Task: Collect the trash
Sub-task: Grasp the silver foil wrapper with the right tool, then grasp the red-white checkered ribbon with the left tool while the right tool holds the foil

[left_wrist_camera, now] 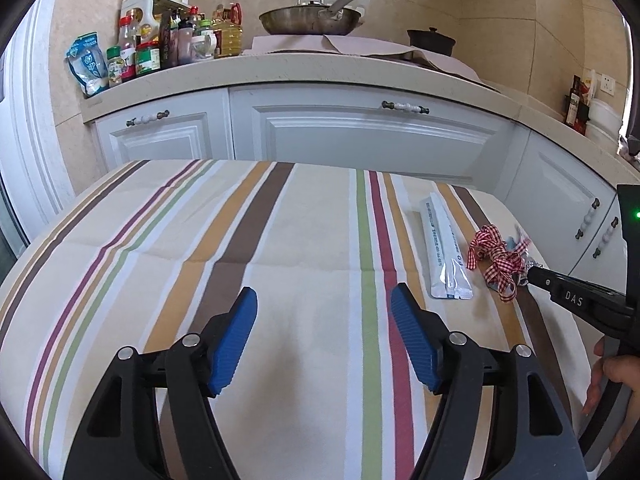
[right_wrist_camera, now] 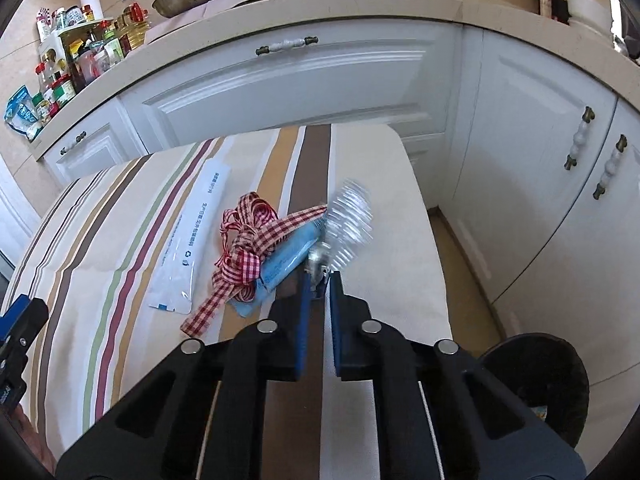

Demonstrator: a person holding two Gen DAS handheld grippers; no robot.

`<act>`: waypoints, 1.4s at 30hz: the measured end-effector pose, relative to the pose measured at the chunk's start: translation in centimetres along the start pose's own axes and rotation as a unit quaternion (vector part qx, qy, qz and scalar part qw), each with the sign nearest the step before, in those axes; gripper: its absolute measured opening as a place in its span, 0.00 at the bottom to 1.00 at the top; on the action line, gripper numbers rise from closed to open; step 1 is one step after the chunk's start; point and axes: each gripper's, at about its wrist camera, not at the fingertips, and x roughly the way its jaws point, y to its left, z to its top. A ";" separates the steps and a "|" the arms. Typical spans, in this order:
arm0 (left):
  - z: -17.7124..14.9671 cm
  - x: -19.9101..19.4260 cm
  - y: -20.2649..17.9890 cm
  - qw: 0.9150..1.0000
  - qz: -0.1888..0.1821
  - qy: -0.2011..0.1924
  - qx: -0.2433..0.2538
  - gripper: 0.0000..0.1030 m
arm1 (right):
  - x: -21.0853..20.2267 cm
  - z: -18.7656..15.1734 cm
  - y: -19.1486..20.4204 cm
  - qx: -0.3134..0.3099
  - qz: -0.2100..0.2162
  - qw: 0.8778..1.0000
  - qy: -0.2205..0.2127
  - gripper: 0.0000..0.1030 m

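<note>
Right gripper (right_wrist_camera: 318, 280), low in the middle of its own frame, has its jaws pinched nearly together on a crinkled clear wrapper (right_wrist_camera: 348, 220). It is blurred, so it looks lifted off the cloth (right_wrist_camera: 380, 184), though you cannot be sure it is fully free. Just left of the tips lies a blue packet (right_wrist_camera: 286, 260), with a red checked ribbon (right_wrist_camera: 248, 248) tangled over it. Further left is a long white sachet (right_wrist_camera: 192, 240). All three rest on the striped cloth.

Your left gripper (left_wrist_camera: 324, 304) hangs over bare cloth at the bottom centre of its frame, jaws wide apart, holding nothing.

You seem to be on the first pick, with three pieces left. A dark bin (right_wrist_camera: 552, 376) shows at the lower right of the right view. Carry the wrapper there, keeping your squeeze, since thin film slips easily. Watch that the ribbon does not drag along.
</note>
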 end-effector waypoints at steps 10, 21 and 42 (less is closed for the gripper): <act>0.1 0.9 -2.6 1.000 -0.023 0.017 0.011 0.68 | -2.3 -1.0 -1.8 0.014 -0.001 1.000 -0.026 0.05; 0.2 1.1 -6.8 0.997 -0.057 0.029 0.032 0.68 | -5.9 -2.6 -5.2 0.028 -0.006 0.998 -0.057 0.05; -0.5 3.8 -13.2 0.990 -0.088 0.069 0.087 0.22 | -8.4 -5.8 -13.6 0.087 -0.036 0.993 -0.076 0.05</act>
